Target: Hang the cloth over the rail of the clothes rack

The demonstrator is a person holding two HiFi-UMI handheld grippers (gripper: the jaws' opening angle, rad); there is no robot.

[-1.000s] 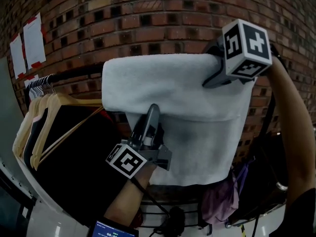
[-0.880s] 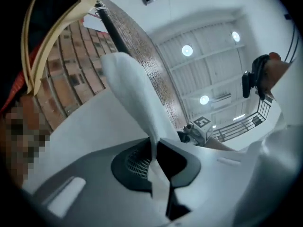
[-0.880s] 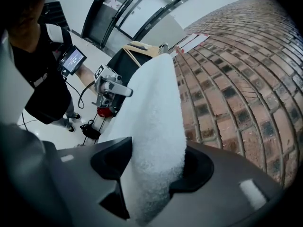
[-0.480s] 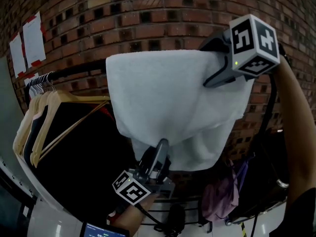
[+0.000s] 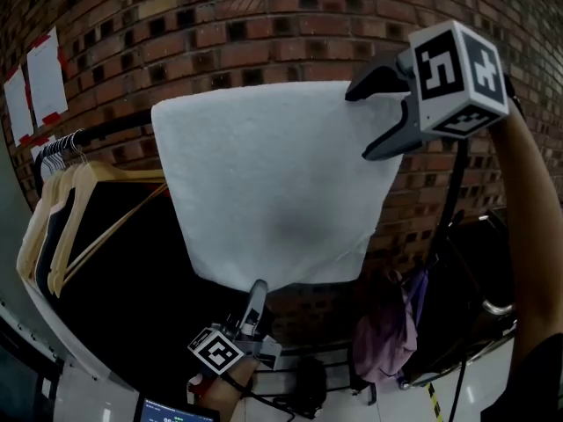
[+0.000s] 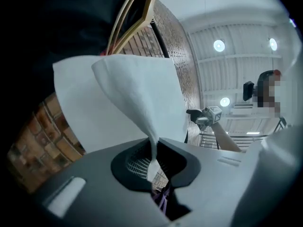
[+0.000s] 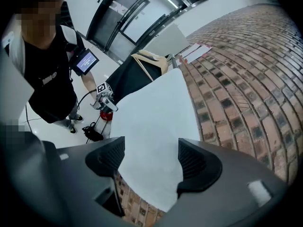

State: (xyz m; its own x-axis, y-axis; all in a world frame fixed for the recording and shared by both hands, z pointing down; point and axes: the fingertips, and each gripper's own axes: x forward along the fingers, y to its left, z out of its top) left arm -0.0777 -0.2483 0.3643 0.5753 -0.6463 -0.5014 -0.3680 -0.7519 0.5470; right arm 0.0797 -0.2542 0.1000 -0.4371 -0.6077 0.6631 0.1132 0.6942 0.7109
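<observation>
On the rail: the cloth (image 5: 273, 183) hangs over the dark rail (image 5: 110, 127) of the clothes rack, in front of the brick wall (image 5: 220, 33). Its top edge lies level along the rail and its front panel drops to a narrower lower edge.
Left of the cloth: wooden hangers (image 5: 75, 192) with a dark garment hang on the same rail, just beside the cloth.
Right gripper (image 5: 362, 123): it is at the cloth's top right corner. Its jaws have just been opening and stand wide apart. The corner lies between them, but the pads do not press on it, so it holds nothing.
Left gripper (image 5: 257, 299): it is low and near, under the cloth and pointing up. Its jaws are almost together, pinched on the lower edge, which gathers into a fold between the pads.
Step in hand: the draping looks done, and this appears to be the straightening and letting go.
Next move: the left jaws probably need to part without tugging the cloth off the rail, and the right gripper must back away clear of the corner.
Hidden: how much cloth hangs on the far side of the rail cannot be seen.
</observation>
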